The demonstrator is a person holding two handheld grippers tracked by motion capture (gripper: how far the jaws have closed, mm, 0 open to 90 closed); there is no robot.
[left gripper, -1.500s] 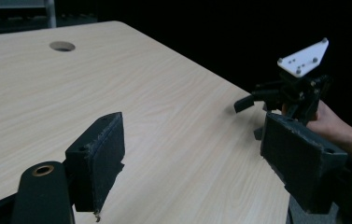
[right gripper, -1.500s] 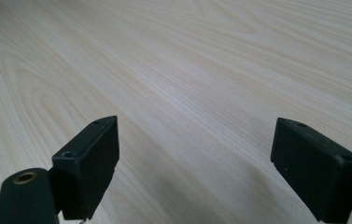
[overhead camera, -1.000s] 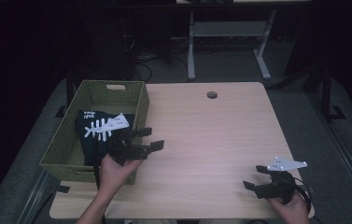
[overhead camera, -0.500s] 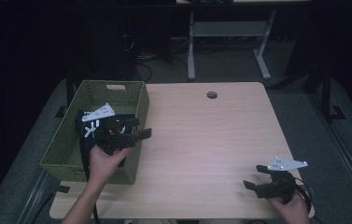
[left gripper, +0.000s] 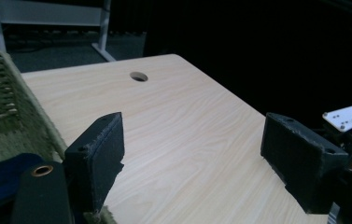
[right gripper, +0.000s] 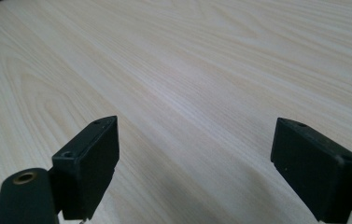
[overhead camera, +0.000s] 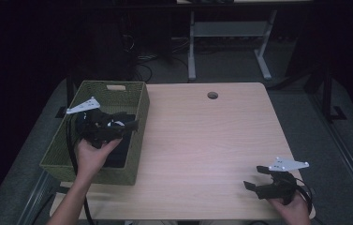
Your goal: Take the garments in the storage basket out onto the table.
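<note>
Dark cloth [overhead camera: 118, 154] lies in the green basket [overhead camera: 139, 122] at the counter's left edge, directly beneath the spread, empty left tongs [overhead camera: 129, 123]; right tongs [overhead camera: 253, 187], also spread, sit far off near the front-right corner.

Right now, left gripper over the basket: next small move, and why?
Probably tip the left gripper down toward the dark blue cloth in the green woven basket. Its jaws are open and empty, aimed out across the light wooden table, not at the cloth below.
</note>
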